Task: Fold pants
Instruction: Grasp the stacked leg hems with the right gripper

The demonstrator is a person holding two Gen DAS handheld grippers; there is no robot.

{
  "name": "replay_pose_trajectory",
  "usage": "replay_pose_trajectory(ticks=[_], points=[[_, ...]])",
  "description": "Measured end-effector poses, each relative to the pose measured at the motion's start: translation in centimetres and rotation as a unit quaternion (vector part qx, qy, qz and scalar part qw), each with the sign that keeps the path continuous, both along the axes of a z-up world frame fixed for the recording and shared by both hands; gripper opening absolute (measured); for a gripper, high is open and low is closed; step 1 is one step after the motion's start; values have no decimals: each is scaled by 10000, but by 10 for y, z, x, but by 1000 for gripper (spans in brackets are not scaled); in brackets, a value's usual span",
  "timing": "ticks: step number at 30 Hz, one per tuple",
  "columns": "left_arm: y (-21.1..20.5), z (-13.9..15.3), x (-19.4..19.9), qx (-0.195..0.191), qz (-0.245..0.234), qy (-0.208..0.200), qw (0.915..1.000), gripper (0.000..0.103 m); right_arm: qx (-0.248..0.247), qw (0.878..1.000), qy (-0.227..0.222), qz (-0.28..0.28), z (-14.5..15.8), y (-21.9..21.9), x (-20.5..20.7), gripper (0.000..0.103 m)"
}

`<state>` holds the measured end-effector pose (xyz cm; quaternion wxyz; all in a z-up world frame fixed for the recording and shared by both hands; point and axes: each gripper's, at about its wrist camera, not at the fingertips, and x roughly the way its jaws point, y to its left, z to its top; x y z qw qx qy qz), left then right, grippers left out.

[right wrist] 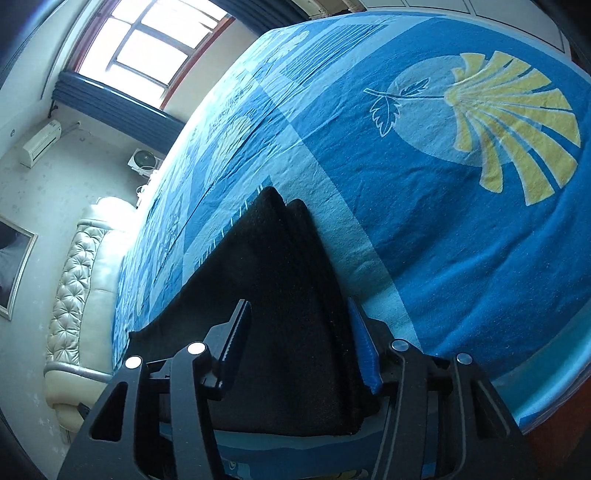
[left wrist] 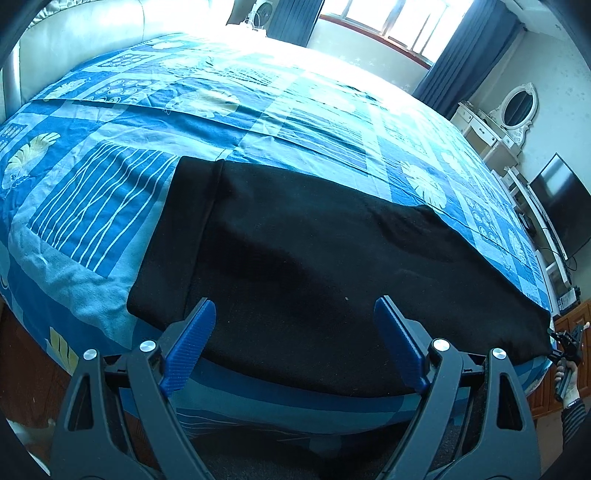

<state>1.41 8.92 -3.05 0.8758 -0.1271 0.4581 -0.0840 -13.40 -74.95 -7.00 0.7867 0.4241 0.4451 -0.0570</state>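
Black pants (left wrist: 295, 258) lie flat along the bed (left wrist: 110, 166) near edge. Left claw (left wrist: 295, 343) gapes wide above the waistband end, holding nothing. Right claw (right wrist: 299, 347) straddles the cuff end, narrowed; pad contact probably not made. Pinch all 2 layers squarely before lifting.

blue bedspread (left wrist: 110, 192), window (left wrist: 399, 18), TV (left wrist: 561, 206)
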Motion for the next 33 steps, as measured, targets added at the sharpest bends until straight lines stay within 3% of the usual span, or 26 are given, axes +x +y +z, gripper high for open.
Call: replay_pose_trajectory(ticks=[3,9,16,23,28,33], points=[[2,-3,-1,-25,11,47,10000,88,17,9999,95,98,0,12,0,25],[10,-4,-3,4,21,125,9999,88,402,9988,-252,-80,22,30,2,23],[16,3,-8,-67,9,106,9999,88,824,9879,-1314,34,97,72,15,23],[12,10,-14,-176,-102,47,9998,88,709,9788,-1781,720,167,151,60,23],[1,10,-16,-96,-254,62,9996,88,727,9717,-1848,1278,176,217,96,23],[-12,16,-21,-39,-490,-57,9988,88,725,9698,-1538,1751,154,281,134,23]])
